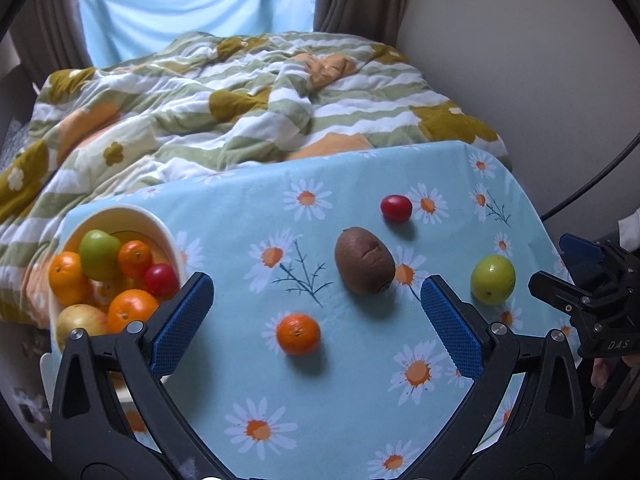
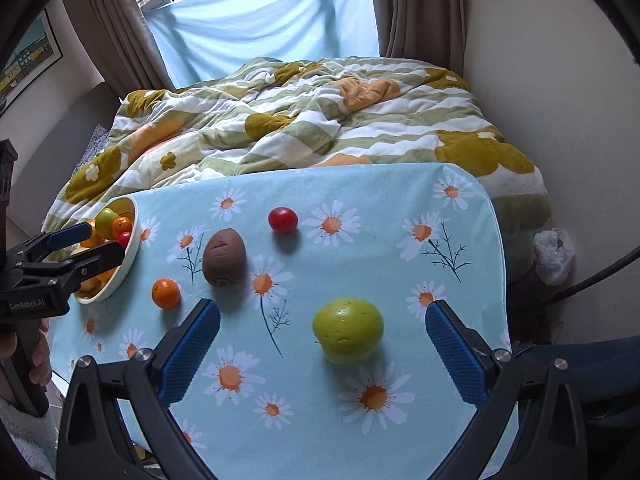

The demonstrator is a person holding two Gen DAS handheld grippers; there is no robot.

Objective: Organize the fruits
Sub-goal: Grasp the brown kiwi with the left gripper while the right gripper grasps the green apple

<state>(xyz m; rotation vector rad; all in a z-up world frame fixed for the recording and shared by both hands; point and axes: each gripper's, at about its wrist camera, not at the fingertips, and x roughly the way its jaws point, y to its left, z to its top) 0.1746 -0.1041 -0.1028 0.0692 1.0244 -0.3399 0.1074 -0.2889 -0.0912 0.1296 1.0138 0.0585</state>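
A cream bowl [image 1: 164,232] at the table's left holds several fruits: oranges, a green one, a red one, a yellowish one. Loose on the daisy tablecloth [image 1: 248,216] lie an orange [image 1: 298,334], a brown kiwi [image 1: 364,260], a red tomato [image 1: 396,208] and a green apple [image 1: 492,279]. My left gripper [image 1: 316,320] is open above the orange, nothing between its pads. My right gripper [image 2: 323,344] is open around the green apple [image 2: 348,330], not touching it. The bowl [image 2: 130,254], orange [image 2: 166,293], kiwi [image 2: 224,257] and tomato [image 2: 283,220] show further left.
A bed with a rumpled flowered quilt [image 2: 304,120] lies right behind the table. A wall and a white plastic bag [image 2: 554,254] are to the right. A black cable [image 2: 592,284] hangs at the right edge. A hand [image 2: 38,354] grips the left tool's handle.
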